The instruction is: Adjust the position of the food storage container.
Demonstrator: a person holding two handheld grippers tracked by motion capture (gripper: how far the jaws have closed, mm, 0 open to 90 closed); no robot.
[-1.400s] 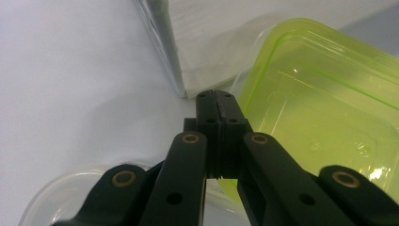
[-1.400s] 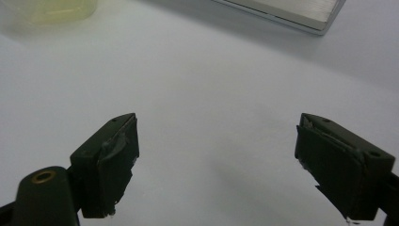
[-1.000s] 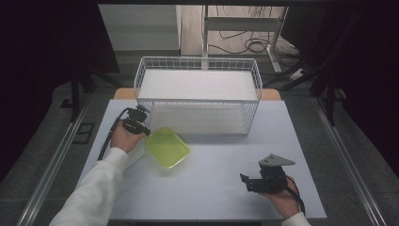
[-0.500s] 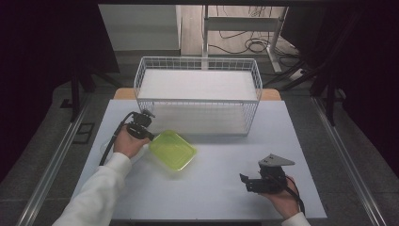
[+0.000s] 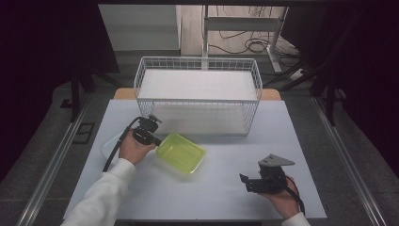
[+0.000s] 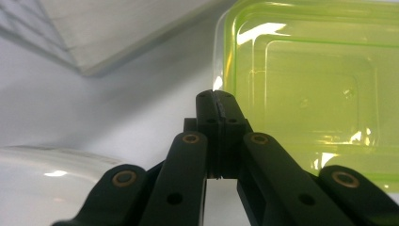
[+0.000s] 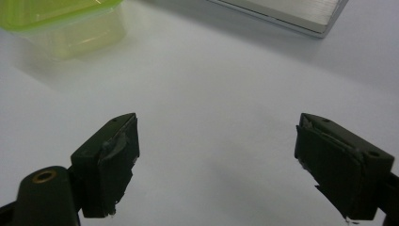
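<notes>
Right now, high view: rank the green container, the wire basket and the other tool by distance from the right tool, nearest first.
From the right tool, open at the table's near right:
1. Green container, mid-table, to its left.
2. Wire basket, at the far edge; its near wall lies only slightly farther than the container.
3. Left tool, shut at the container's left rim.

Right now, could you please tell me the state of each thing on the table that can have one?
Green container: lidless, upright, empty, its rim pinched by the left gripper.
Left gripper: jaws shut on the container's rim.
Right gripper: jaws open, nothing between them, over bare table.
Wire basket: upright, open-topped, a white slab inside.
Clear lid: lying flat beside the container.
</notes>
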